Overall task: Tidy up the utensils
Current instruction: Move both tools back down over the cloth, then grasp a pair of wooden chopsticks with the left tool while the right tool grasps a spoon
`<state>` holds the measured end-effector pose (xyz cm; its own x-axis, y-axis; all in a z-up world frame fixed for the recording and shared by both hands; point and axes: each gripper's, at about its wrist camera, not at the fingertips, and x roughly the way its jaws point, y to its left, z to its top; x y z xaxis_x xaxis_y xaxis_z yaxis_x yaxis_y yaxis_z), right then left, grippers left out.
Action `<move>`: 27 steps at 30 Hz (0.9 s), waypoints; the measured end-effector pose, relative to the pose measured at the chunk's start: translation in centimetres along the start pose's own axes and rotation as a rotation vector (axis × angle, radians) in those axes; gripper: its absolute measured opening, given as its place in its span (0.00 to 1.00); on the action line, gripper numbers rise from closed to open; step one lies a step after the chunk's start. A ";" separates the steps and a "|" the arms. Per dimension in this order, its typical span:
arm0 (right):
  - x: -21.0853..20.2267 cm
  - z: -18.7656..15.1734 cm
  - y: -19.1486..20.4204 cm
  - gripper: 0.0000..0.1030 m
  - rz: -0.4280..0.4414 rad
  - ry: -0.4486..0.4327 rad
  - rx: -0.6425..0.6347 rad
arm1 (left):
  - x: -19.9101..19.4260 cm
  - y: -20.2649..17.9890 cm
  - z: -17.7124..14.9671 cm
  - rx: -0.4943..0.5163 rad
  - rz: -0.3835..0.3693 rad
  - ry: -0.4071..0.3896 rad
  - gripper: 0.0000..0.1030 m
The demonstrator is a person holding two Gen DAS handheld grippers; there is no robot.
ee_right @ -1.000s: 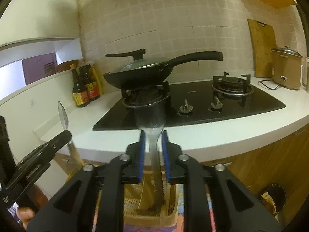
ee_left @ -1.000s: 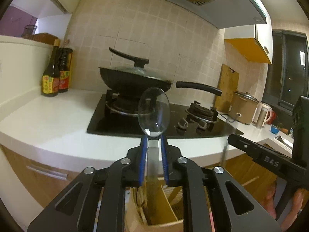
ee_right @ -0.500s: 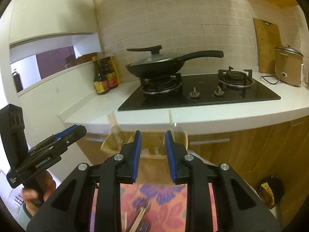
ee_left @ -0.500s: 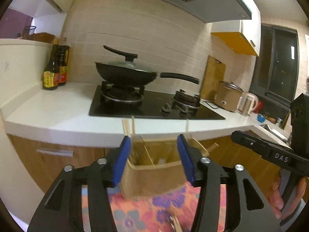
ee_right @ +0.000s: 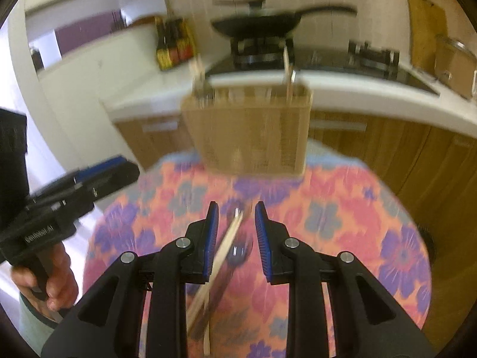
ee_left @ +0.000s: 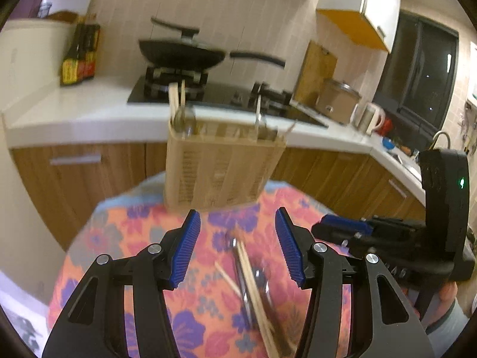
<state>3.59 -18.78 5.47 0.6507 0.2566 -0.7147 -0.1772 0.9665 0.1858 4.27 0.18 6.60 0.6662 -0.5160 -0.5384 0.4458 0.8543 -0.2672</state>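
Risk: chopsticks (ee_right: 226, 238) and spoon (ee_left: 262, 280) lie crossed in a loose pile on the floral tabletop (ee_left: 125, 238); a grab may pinch two at once or scatter them.
Left tongs (ee_left: 238, 246): half open, empty, over the pile.
Right tongs (ee_right: 236, 235): narrowly parted, empty, straddling the chopsticks.
Holder (ee_left: 220, 167): upright at the far edge, some utensils inside.
Writing: lettering on the handles, blurred, unreadable.

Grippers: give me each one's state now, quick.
Left gripper: open, holding nothing.
Right gripper: open, narrower gap, holding nothing; chopsticks lie on the tablecloth below.
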 end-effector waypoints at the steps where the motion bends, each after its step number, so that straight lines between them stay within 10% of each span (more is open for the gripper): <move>1: 0.6 -0.6 0.1 0.22 0.005 0.023 0.002 | 0.4 0.3 -0.6 -0.018 -0.013 0.019 0.49; 13: 6.6 -6.9 -0.8 0.21 0.060 0.191 0.122 | 8.1 2.2 -6.5 -0.118 -0.031 0.285 0.33; 27: 7.1 -7.9 0.2 0.05 -0.009 0.209 0.043 | 10.7 0.7 -7.0 -0.076 -0.039 0.371 0.33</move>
<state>2.38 -16.85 -4.89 0.4843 0.2452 -0.8398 -0.1376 0.9693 0.2037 7.56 -4.28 -4.91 0.3814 -0.5026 -0.7758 0.4121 0.8437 -0.3440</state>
